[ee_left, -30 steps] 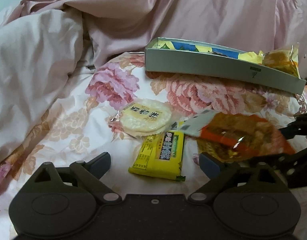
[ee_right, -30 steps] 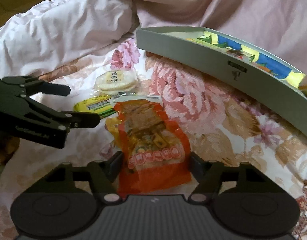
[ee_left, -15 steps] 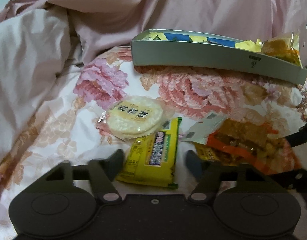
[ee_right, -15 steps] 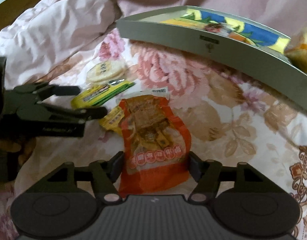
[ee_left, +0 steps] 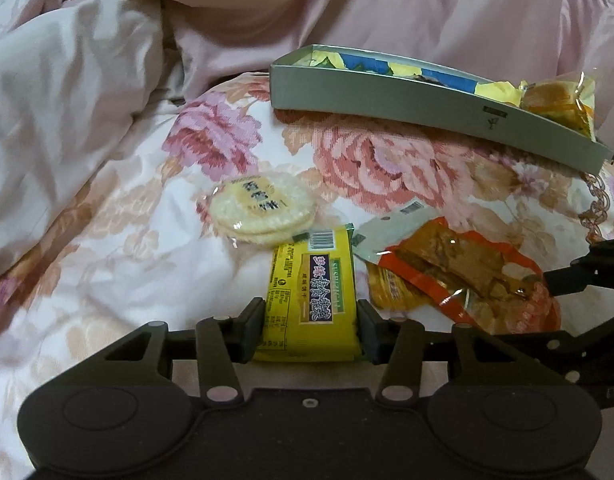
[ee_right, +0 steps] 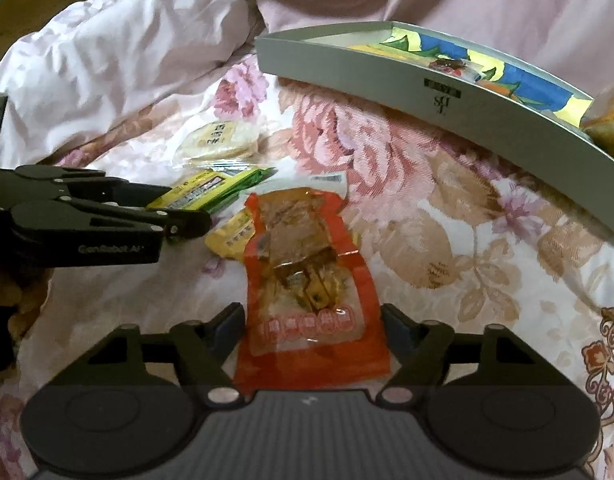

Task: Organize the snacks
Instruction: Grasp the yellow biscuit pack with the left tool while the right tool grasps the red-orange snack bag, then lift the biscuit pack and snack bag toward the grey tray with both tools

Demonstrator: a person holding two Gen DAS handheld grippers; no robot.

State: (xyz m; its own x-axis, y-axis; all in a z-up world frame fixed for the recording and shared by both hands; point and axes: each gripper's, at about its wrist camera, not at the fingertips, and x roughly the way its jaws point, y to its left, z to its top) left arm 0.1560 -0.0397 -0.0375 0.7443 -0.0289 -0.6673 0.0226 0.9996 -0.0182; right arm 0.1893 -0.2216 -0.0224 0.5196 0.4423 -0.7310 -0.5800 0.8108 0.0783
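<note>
A yellow cracker packet point(ee_left: 311, 288) lies on the flowered bedspread. My left gripper point(ee_left: 311, 322) has it between its closing jaws, and both pads touch its long sides. From the right wrist view, the left gripper point(ee_right: 183, 206) reaches in from the left over that packet point(ee_right: 211, 192). My right gripper point(ee_right: 313, 316) is shut on the near end of an orange snack bag point(ee_right: 303, 248). One of its fingers point(ee_left: 567, 280) shows at the bag's right end point(ee_left: 467, 268). A round rice cracker pack point(ee_left: 263, 208) lies just beyond.
A grey tray point(ee_left: 387, 100) with a colourful lining stands at the back, with a clear-wrapped pastry point(ee_left: 559, 100) at its right end. A small yellow packet point(ee_left: 387, 284) lies under the orange bag. A pink duvet point(ee_left: 67, 100) is heaped at left and behind.
My left gripper moved forward around the yellow packet, and its jaws narrowed from wide apart to the packet's sides. The orange bag stayed between the right gripper's fingers.
</note>
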